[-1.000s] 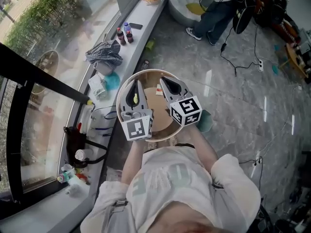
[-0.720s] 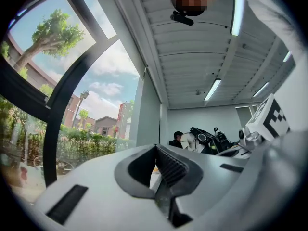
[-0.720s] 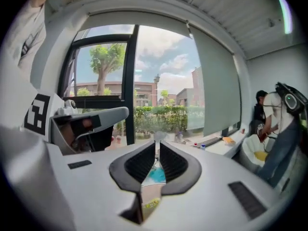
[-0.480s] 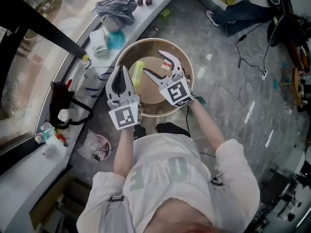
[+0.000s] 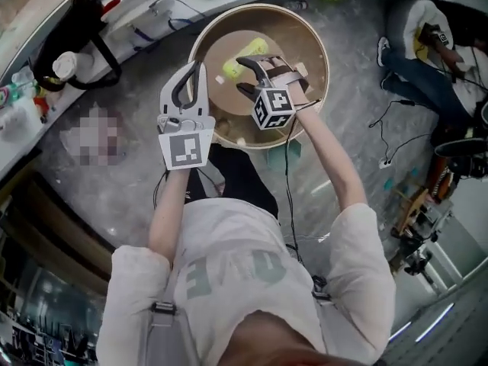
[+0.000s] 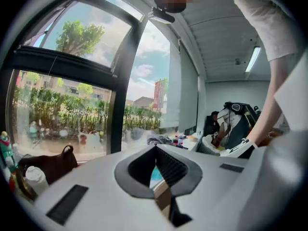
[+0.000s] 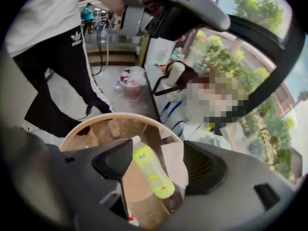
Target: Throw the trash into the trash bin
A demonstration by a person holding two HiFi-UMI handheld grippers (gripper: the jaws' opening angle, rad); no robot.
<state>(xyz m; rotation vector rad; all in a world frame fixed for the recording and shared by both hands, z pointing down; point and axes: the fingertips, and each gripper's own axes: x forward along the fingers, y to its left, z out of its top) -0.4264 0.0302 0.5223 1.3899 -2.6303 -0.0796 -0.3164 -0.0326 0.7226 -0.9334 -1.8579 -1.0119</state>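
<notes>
A: Starting at the far left, noticing anything along the window ledge?

B: Seeing a black bag slumping there, and a white-capped container standing just beside its strap.

A: Moving right. Finding the left hand-held gripper where?

B: Hovering over the grey floor, just outside the near-left rim of the trash bin. Pointing roughly level toward the window. Pressing its jaws together at the tips and pinching nothing.

A: And looking into the bin itself?

B: Spotting the trash, a yellow-green bottle, lying down inside against brown cardboard.

A: Touching the right hand-held gripper?

B: Not touching. Hanging over the bin's opening and tilting steeply down into it, with the marker cube turning back toward the holder. Having just been opening its jaws, now standing spread wide. Showing the bottle in the gap between them in the right gripper view, but lower down and clear of both pads.

A: Ending at the far right?

B: Seeing a person's legs in dark trousers stretching across the floor, well apart from the bin, and cables trailing nearby.
</notes>
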